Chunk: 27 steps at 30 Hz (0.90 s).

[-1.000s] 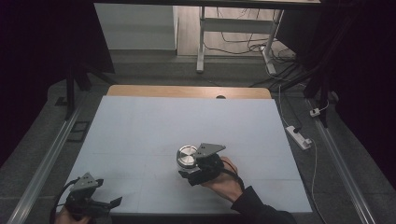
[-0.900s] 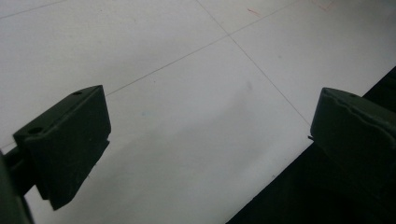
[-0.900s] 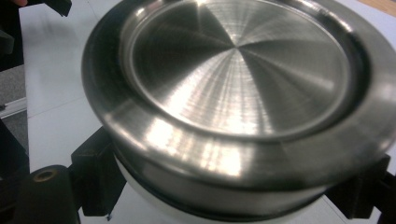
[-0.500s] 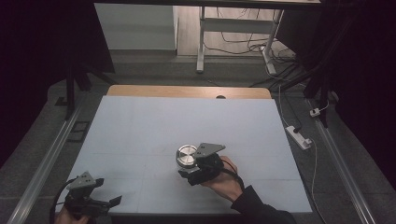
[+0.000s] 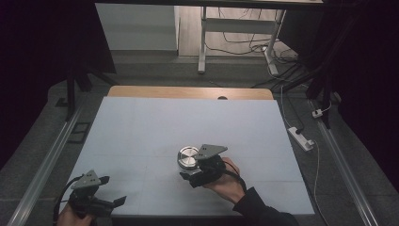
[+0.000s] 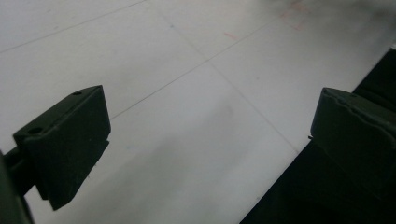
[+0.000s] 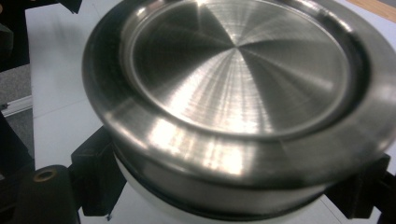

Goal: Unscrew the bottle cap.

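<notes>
Hardly shifted since the earlier frame: right tool (image 5: 190,175) clenched on round brushed-steel lidded tin (image 5: 188,157) near white desk (image 5: 141,132) front edge, likely rigid, weighty, slick-sided, best pinched under lid rim; left tool (image 5: 113,203) released, well left of tin.

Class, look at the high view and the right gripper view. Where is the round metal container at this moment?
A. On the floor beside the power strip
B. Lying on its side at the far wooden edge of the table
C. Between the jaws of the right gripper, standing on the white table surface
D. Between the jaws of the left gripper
C. The metal container sits between the black jaws of the right gripper, on the white table.
</notes>
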Each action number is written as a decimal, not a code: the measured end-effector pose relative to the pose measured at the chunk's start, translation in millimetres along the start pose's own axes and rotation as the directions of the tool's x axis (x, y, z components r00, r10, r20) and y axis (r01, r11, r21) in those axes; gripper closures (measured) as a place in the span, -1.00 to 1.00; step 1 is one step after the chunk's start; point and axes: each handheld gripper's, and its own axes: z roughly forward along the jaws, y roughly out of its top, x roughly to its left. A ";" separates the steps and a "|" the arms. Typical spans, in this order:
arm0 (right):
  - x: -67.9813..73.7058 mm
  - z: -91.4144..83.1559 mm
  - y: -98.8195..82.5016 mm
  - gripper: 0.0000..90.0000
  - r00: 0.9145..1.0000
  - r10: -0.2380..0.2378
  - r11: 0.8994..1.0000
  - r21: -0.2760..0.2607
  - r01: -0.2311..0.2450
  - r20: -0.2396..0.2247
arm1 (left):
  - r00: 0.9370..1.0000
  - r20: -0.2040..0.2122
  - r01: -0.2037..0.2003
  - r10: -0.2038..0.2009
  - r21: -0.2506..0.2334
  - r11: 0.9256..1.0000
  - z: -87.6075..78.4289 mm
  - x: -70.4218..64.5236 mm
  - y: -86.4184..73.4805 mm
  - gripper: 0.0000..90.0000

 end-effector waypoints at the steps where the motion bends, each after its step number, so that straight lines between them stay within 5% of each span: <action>1: 0.2 0.1 -0.1 -0.68 1.000 -0.002 1.000 0.001 0.002 -0.001 | 1.000 0.007 -0.010 0.010 -0.006 1.000 0.5 -0.4 1.5 -1.00; 9: 1.0 0.0 -0.2 -0.68 1.000 -0.007 1.000 0.002 0.007 -0.007 | 0.997 0.068 -0.036 0.039 -0.042 0.998 6.4 -2.9 17.6 -1.00; 16: 1.4 -0.4 0.1 -0.68 1.000 -0.009 1.000 -0.003 0.009 -0.016 | 0.995 0.064 -0.077 0.081 -0.065 0.995 16.9 -9.2 36.9 -1.00; 27: 2.4 -0.9 0.3 -0.68 0.999 -0.018 1.000 -0.005 0.017 -0.028 | 0.977 0.089 -0.190 0.194 -0.050 0.980 37.1 -18.6 73.2 -1.00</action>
